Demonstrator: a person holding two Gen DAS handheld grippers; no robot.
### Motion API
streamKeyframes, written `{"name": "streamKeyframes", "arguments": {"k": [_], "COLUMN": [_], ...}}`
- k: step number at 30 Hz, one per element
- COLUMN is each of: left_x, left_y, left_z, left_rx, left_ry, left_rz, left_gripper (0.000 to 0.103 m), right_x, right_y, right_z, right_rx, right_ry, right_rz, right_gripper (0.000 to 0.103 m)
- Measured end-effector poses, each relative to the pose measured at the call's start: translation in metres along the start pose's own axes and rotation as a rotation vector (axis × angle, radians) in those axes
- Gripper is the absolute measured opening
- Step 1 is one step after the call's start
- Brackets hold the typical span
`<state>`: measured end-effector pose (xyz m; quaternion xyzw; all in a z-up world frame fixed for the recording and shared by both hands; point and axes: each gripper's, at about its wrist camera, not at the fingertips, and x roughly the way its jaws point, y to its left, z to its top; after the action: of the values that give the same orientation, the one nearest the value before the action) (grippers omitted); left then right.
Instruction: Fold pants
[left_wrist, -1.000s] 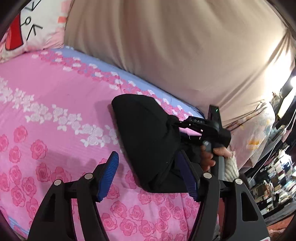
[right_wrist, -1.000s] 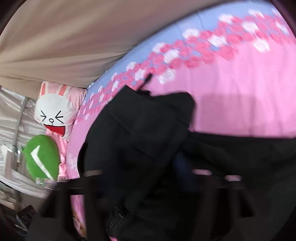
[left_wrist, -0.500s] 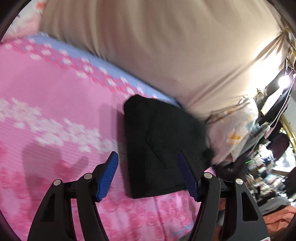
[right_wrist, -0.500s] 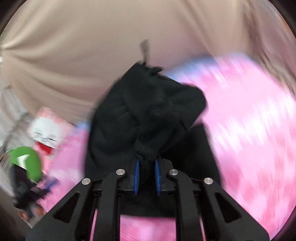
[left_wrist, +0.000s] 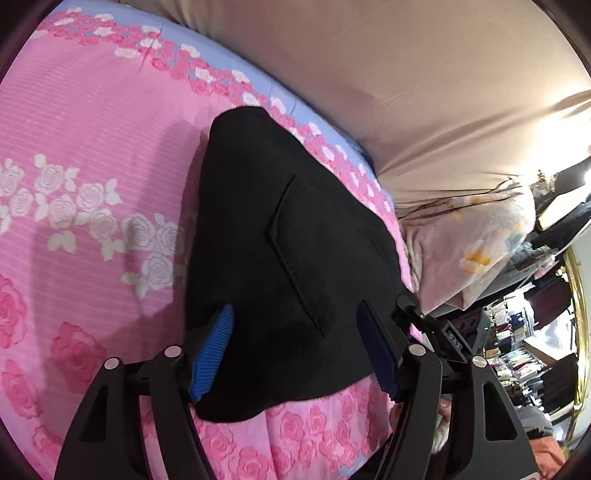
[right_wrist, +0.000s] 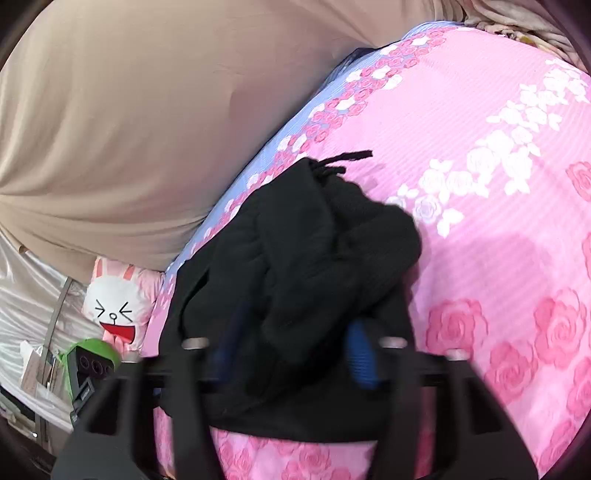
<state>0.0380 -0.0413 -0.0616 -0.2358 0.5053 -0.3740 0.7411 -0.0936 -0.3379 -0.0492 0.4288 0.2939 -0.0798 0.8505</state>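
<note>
We see our left gripper (left_wrist: 295, 347), black-framed with ribbed blue pads, angled down toward the bed with its jaws standing wide and empty. The blue pads (left_wrist: 212, 354) hover over the near part of the folded black fabric pants (left_wrist: 280, 258), one pad on each side of the bundle, neither pressing on the cloth.

Our right gripper (right_wrist: 295, 350), the same black frame with blue pads, also tilts down at the bed; it is blurred in its own view. Its jaws are opening, and a bunched fold of the black pants (right_wrist: 295, 266) lies between the pads. From the frame, the pads seem to stand clear of the cloth. In the left wrist view, part of the right gripper's black body shows just past the right pad, low at the pants' near edge.

The pants lie as a compact folded bundle on the pink rose-printed bedsheet (left_wrist: 92, 184), close to its blue-bordered far edge, with a frayed drawstring end (right_wrist: 351, 157) poking out toward the beige draped curtain (left_wrist: 406, 92). A white rabbit-face cushion (right_wrist: 114, 310) sits at the bed's end, and a pale floral pillow (left_wrist: 476, 243) at the other.
</note>
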Motion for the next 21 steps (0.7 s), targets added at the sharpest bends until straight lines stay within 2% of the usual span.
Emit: {"name": "streamKeyframes", "arguments": {"k": [1, 2, 3, 4, 7, 9, 11, 13, 14, 15, 16, 19, 21], "left_x": [0.004, 0.007, 0.006, 0.003, -0.028, -0.054, -0.07, -0.077, -0.077, -0.075, -0.072, -0.048, -0.024], "left_y": [0.0, 0.001, 0.0, -0.001, -0.001, -0.004, -0.006, -0.021, -0.032, -0.049, -0.064, -0.114, -0.144], "left_z": [0.002, 0.004, 0.007, 0.01, 0.02, 0.024, 0.024, 0.016, 0.011, 0.003, -0.005, -0.029, -0.042], "left_rx": [-0.002, -0.001, 0.012, 0.03, 0.032, 0.066, 0.094, 0.147, 0.184, 0.244, 0.29, 0.462, 0.564], "left_ry": [0.011, 0.014, 0.0, -0.009, -0.079, -0.168, -0.194, -0.176, -0.169, -0.164, -0.167, -0.133, -0.105], "left_rz": [0.0, 0.005, 0.031, 0.056, 0.016, 0.078, 0.099, 0.059, 0.052, 0.053, 0.051, 0.008, 0.012], "left_gripper": [0.066, 0.053, 0.019, 0.007, 0.0, 0.0, 0.0, 0.013, 0.04, 0.058, 0.082, 0.086, 0.087], "right_x": [-0.003, -0.008, -0.016, -0.026, -0.052, -0.06, -0.053, -0.039, -0.036, -0.036, -0.037, -0.042, -0.045], "right_y": [0.004, 0.011, 0.019, 0.029, 0.057, 0.066, 0.065, 0.056, 0.054, 0.054, 0.06, 0.09, 0.115], "right_z": [0.001, 0.002, 0.003, 0.003, -0.003, -0.007, -0.009, -0.004, -0.001, 0.001, 0.005, 0.015, 0.02], "right_rx": [-0.009, -0.025, -0.043, -0.061, -0.119, -0.153, -0.169, -0.134, -0.118, -0.116, -0.127, -0.201, -0.26], "right_ry": [-0.012, -0.029, -0.046, -0.063, -0.088, -0.092, -0.079, -0.039, -0.029, -0.023, -0.02, -0.002, 0.021], "right_rz": [0.012, 0.022, 0.036, 0.069, 0.143, 0.149, 0.093, 0.043, 0.045, 0.056, 0.068, 0.105, 0.149], "right_gripper": [0.017, 0.016, 0.015, 0.015, 0.014, 0.014, 0.014, 0.014, 0.014, 0.014, 0.014, 0.014, 0.014]}}
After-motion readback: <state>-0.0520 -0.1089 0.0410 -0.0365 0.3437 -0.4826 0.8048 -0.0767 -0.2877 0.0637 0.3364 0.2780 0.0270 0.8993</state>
